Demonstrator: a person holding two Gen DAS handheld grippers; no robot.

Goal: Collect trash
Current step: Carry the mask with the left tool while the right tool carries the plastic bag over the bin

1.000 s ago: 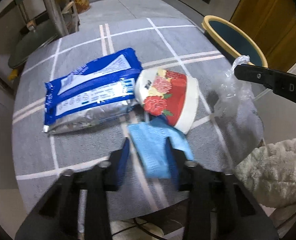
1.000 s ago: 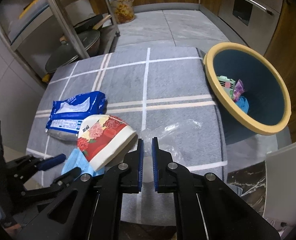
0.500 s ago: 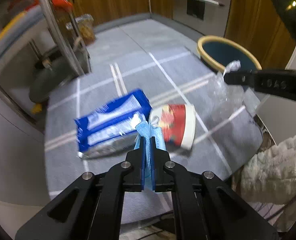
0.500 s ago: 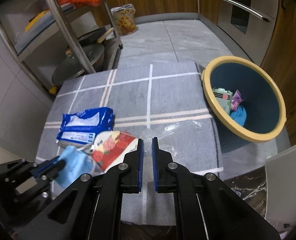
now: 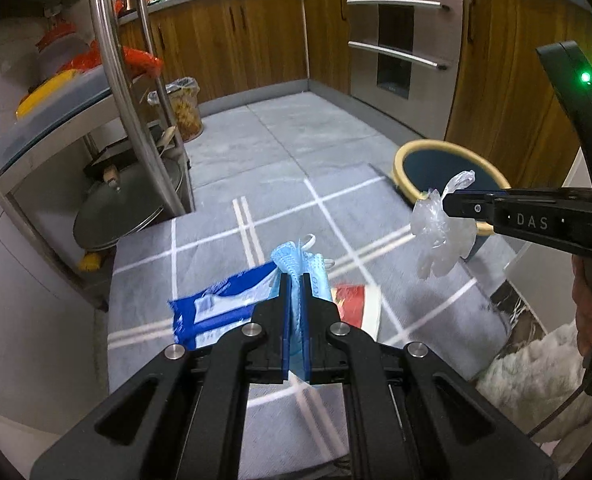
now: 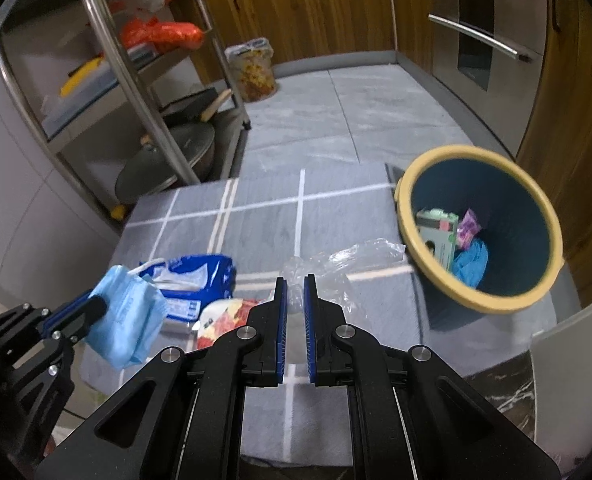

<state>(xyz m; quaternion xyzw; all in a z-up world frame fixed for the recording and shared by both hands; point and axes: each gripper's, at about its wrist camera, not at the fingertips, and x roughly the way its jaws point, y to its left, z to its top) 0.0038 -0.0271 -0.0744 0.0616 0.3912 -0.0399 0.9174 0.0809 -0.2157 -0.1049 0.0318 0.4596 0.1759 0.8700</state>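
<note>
My left gripper [image 5: 295, 280] is shut on a light blue face mask [image 5: 296, 258] and holds it above the grey table; the mask also shows in the right wrist view [image 6: 126, 320]. My right gripper [image 6: 295, 282] is shut on a clear plastic glove [image 6: 332, 266], which hangs from its tips in the left wrist view [image 5: 440, 232]. A blue wipes packet [image 5: 216, 308] and a red floral paper cup [image 5: 356, 306] lie on the table. The blue bin with a yellow rim [image 6: 480, 228] stands off the table's right edge and holds trash.
The grey checked tablecloth [image 6: 264, 224] covers the table. A steel rack [image 5: 108, 92] with pots and bags stands at the left. A bagged bin [image 5: 180, 108] sits on the floor behind. Wooden cabinets and an oven line the back.
Both grippers have lifted higher above the table with their loads. The left gripper shut on the mask a second ago and raised it off the cloth.
</note>
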